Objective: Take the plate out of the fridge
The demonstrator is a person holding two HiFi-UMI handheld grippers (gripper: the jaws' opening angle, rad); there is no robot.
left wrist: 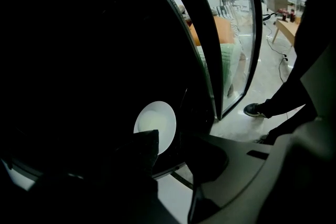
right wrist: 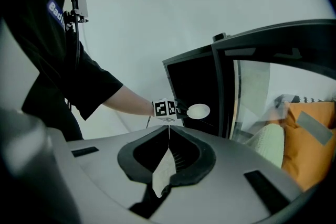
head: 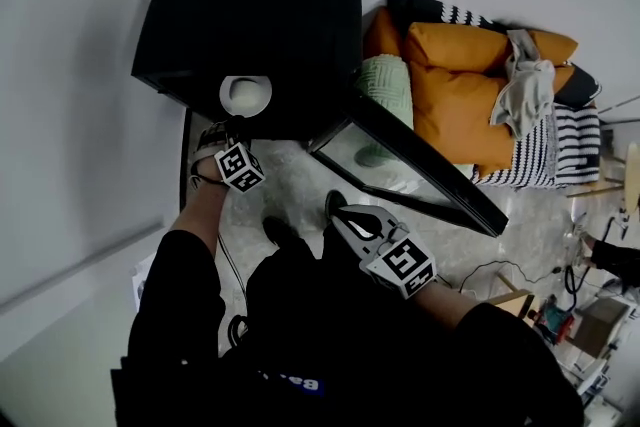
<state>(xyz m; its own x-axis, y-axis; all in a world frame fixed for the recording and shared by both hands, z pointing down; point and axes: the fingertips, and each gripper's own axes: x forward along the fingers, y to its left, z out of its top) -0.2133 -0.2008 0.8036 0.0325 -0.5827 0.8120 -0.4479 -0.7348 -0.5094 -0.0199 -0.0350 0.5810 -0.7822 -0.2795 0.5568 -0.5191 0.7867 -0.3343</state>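
Observation:
A white plate [head: 245, 95] lies just inside the open front of the black fridge [head: 260, 5]. My left gripper [head: 234, 127] reaches up to it from below. In the left gripper view the plate [left wrist: 157, 120] shows pale in the dark interior. Its lower edge is hidden behind the left finger [left wrist: 137, 150], and a gap shows between the jaws of my left gripper [left wrist: 176, 145], which is open. In the right gripper view the plate [right wrist: 198, 111] sits right at the left gripper's tip. My right gripper [head: 342, 212] hangs low in front of the fridge. It [right wrist: 169, 131] is shut and holds nothing.
The fridge's glass door [head: 410, 165] stands open to the right. Behind it lie orange cushions [head: 460, 85], a green pillow [head: 385, 85] and a striped blanket [head: 545, 150]. The person's shoes [head: 280, 233] stand on the pale floor. Cables and furniture crowd the far right.

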